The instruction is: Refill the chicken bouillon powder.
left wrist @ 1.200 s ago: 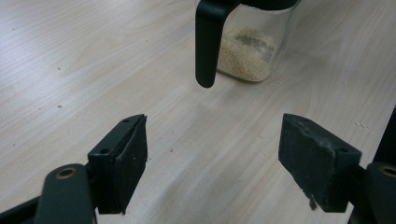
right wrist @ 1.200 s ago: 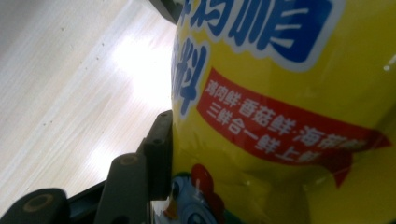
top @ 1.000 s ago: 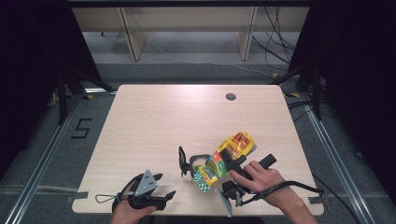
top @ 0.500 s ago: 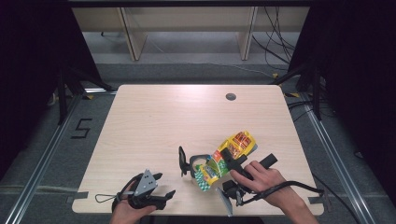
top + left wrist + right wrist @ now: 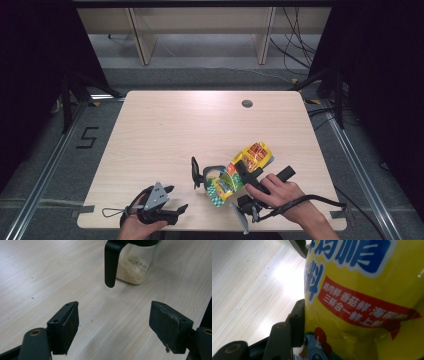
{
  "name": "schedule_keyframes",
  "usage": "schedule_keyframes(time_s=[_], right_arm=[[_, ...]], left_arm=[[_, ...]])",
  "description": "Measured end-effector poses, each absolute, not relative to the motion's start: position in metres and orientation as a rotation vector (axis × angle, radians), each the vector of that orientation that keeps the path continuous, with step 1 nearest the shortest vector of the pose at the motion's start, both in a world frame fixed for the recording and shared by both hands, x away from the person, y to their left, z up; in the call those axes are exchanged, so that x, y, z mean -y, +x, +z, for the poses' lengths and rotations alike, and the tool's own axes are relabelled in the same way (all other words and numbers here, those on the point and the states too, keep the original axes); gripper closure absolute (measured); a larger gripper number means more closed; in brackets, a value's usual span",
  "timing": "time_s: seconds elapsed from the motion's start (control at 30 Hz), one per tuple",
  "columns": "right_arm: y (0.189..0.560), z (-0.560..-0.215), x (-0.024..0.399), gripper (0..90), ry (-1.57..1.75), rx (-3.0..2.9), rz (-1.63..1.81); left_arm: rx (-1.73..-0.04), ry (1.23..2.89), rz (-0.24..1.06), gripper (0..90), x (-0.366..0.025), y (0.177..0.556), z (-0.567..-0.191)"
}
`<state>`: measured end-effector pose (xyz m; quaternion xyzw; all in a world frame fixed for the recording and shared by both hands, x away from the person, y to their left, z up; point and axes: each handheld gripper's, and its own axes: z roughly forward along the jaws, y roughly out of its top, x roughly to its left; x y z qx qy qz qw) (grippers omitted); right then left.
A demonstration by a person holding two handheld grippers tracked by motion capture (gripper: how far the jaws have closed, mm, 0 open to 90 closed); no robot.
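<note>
- Surface (image 5: 165, 130): pale wood-grain laminate, a rounded rectangle with a small dark round grommet (image 5: 247, 103) near its far edge; fine specks show on the grain in the left gripper view.
- Seasoning pouch (image 5: 239, 173): a glossy, flexible yellow plastic bag printed with blue characters, a red banner and a cartoon chicken. It lies tilted at the near right of the surface, its lower end over the mouth of the jar. In the right gripper view the smooth film bulges and reflects light.
- Glass jar (image 5: 133, 263): clear, straight-walled, with a black plastic top and a black, rounded handle (image 5: 111, 262) that hangs free at its lower end. It stands upright on the surface and holds a shallow layer of fine, pale tan granules at the bottom. In the high view it stands just left of the pouch.
- Right gripper (image 5: 250, 175): black, hard-bodied, held by the person's right hand (image 5: 280, 195), a cable trailing off to the right. Its jaws are clamped on the pouch, one matte pad pressed flat against the film.
- Left gripper (image 5: 113, 327): rests at the near left edge of the surface in the left hand (image 5: 137, 222), a grey three-cornered plate on top. Its jaws stand wide apart with nothing between them; the blocky pads look rough and slightly chipped.
</note>
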<state>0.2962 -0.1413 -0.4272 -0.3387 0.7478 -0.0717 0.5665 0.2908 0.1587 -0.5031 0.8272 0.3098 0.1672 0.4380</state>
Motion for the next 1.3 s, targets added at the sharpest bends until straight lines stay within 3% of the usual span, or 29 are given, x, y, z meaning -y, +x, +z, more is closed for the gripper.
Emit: schedule_keyframes(time_s=[1.3], right_arm=[[0.2977,-0.4248,0.1453,52.3,-0.792,-1.762,-0.158]], left_arm=[[-0.763,2.061,0.419,23.5,-0.1588,0.2914,-0.5034]])
